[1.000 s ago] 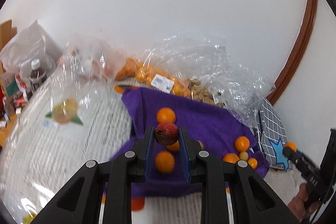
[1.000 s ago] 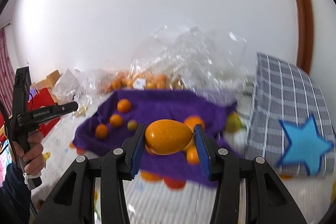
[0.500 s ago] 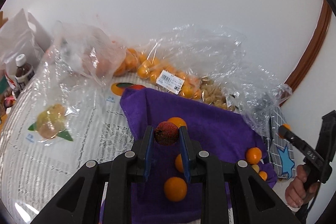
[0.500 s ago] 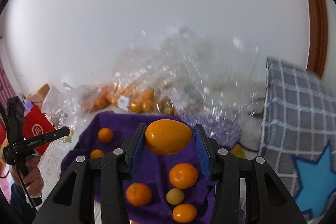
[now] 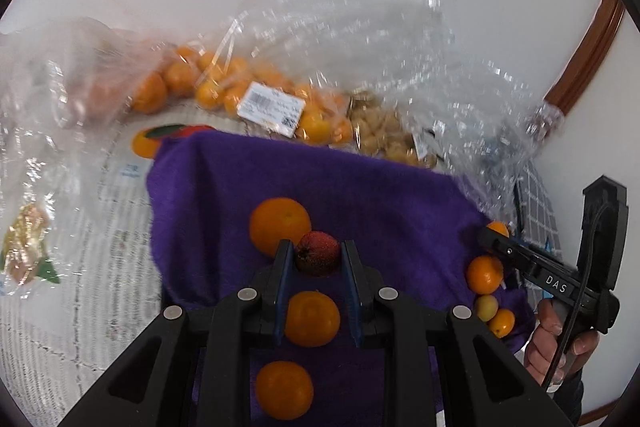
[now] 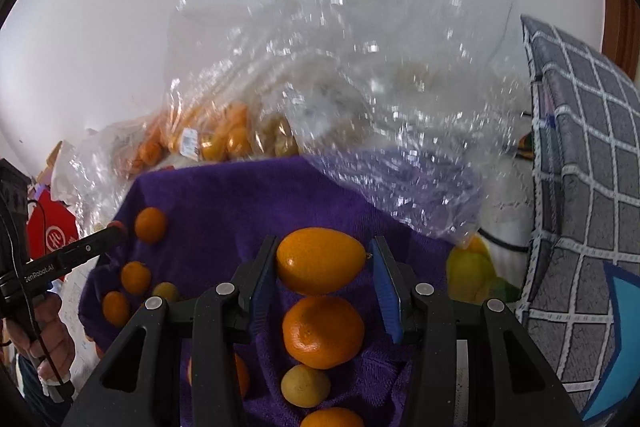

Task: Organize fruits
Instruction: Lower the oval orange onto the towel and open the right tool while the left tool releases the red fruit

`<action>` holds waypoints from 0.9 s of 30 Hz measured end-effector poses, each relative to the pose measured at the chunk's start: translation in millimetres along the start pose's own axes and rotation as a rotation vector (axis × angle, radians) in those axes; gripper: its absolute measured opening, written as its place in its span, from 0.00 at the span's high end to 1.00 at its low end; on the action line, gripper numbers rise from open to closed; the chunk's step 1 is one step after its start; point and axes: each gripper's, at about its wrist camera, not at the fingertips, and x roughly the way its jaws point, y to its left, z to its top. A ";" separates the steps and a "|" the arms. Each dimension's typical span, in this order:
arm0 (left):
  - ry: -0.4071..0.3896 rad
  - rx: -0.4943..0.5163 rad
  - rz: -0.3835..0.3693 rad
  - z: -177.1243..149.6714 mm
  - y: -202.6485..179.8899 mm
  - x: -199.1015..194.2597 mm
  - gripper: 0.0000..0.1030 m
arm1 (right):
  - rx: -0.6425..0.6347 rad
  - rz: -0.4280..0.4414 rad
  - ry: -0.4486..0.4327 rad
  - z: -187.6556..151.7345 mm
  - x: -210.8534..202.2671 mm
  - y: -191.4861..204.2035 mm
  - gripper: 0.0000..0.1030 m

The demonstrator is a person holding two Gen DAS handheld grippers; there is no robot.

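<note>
Dropped lower toward the purple towel since a second ago. Left gripper clamped on a red fruit, right gripper on an orange fruit, both mid-carry. Next probably: set down beside matching fruit, spread fingers.

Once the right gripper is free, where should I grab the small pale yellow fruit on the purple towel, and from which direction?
Grip the small pale yellow fruit across its widest middle, coming from above. It is round, so any axis holds, but a mandarin sits close behind it and another orange fruit just in front. Probably set the jaws left-right, where the purple towel is barer.
</note>
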 end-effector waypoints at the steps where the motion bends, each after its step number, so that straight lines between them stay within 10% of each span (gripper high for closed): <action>1: 0.009 0.004 0.008 -0.9 -1.5 3.0 0.78 | -0.006 -0.009 0.010 -0.8 3.0 0.9 0.56; 27: 0.031 0.005 0.115 -14.7 -8.8 -7.3 0.73 | -0.009 -0.028 -0.099 -12.9 -59.4 12.3 0.49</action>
